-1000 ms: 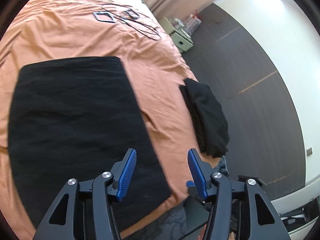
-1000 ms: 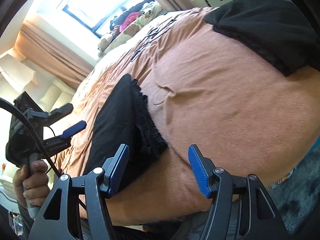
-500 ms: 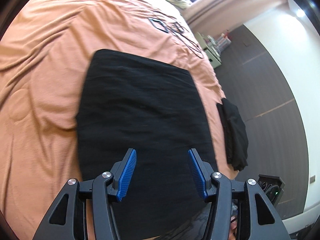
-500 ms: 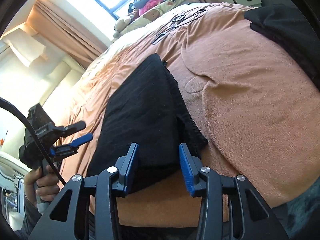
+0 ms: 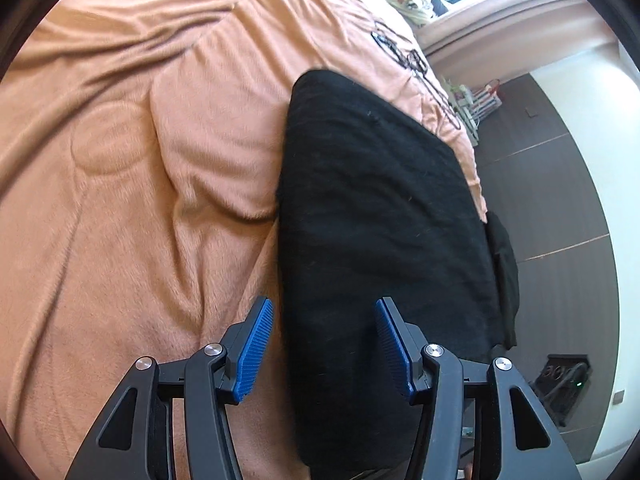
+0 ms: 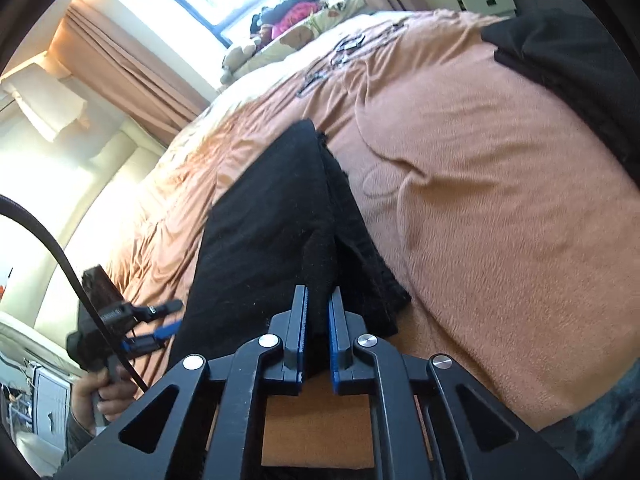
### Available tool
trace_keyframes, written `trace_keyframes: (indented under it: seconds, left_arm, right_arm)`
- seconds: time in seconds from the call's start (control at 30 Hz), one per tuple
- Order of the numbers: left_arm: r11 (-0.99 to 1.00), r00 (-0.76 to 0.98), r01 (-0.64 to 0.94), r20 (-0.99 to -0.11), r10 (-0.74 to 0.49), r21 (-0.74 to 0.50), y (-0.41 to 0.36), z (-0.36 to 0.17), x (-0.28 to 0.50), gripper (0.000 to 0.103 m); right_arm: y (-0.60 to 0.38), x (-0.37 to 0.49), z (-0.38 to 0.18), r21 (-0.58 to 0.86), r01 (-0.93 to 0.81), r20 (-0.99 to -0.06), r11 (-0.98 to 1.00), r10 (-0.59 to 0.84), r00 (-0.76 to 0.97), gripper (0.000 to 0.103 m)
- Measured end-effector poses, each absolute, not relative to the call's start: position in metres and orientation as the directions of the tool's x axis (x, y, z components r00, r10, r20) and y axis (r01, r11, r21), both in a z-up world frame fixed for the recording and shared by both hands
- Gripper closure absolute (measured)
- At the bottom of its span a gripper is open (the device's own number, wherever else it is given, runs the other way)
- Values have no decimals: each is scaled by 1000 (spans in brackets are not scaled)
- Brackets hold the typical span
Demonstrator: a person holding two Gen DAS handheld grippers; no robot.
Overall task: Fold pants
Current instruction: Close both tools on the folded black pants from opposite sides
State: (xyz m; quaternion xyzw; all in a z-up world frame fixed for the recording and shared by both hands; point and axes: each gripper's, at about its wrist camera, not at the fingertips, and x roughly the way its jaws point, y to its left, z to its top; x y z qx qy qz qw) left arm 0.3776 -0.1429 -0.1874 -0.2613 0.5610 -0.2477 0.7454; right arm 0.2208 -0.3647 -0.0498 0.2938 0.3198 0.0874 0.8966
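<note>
Black pants (image 5: 380, 200) lie folded into a long slab on the orange bedspread (image 5: 120, 200). My left gripper (image 5: 324, 304) is open above the slab's near left edge; the left pad is over bedspread, the right pad over black cloth, neither pressing on it. In the right wrist view my right gripper (image 6: 318, 294) is shut on a pinched-up ridge of the pants (image 6: 272, 216) at their near right corner. That view also shows the left gripper (image 6: 172, 316), open beside the pants and held by a hand (image 6: 96, 396).
A second folded black garment (image 6: 580, 72) lies at the bed's right edge, also visible beyond the pants (image 5: 506, 264). Thin black cables (image 5: 404, 52) lie further up the bed. Soft toys (image 6: 296, 16) line the window. A black device (image 5: 564, 380) sits on the dark floor.
The right gripper moved onto the pants' near corner and shut on the cloth. The left gripper swung across the pants to their left edge and sank closer, staying open.
</note>
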Motion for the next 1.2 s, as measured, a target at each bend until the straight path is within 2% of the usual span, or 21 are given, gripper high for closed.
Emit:
trace_keyframes:
  seconds: [0.17,0.4,0.57,0.67,0.73,0.77,0.8,0.9,1.07,1.2]
  left_arm:
    - [717,223,83,-688,-690,-692,-149,-192,375,48]
    - [687,193,79,-665,-722,-723,-161,-198,375,48]
    - [660,172,75,-642,-747,-748,-164,-204,371,48]
    - [654,180,62,-636,-750,-754,-165,-205,365,48]
    - [656,188,66,-637,-748,-752,-166,-204,362,48]
    - [656,190,67,-636,-748,-752,-165,-203,359,48]
    - [656,192,69,-635,-748,-751,-164,-202,357,48]
    - [656,197,80,-633,-748,-750,-164,-202,352,48]
    - [662,204,75,-638,-742,-746,-161,-202,351,48]
    - [667,232,87,-637,-736,-740,-158,-194,346,64]
  right_arm:
    - [-377,216,-49,604,46,-498,796,331,802,98]
    - [-380,223,-91,578,155,-591,801,280,757,98]
    - [-374,225,-86,566,152,-601,810,279,749,97]
    - [-379,227,-80,584,137,-590,800,302,749,89]
    - [-382,227,-78,580,135,-589,803,300,750,72]
    - [-384,228,-74,583,126,-581,803,303,755,54]
    - [-384,229,-73,584,120,-573,802,303,761,42]
    - [-382,235,-75,602,63,-544,796,352,762,41]
    - [-384,257,-95,558,104,-615,823,326,718,41]
    - [-383,267,-105,586,95,-628,805,376,681,41]
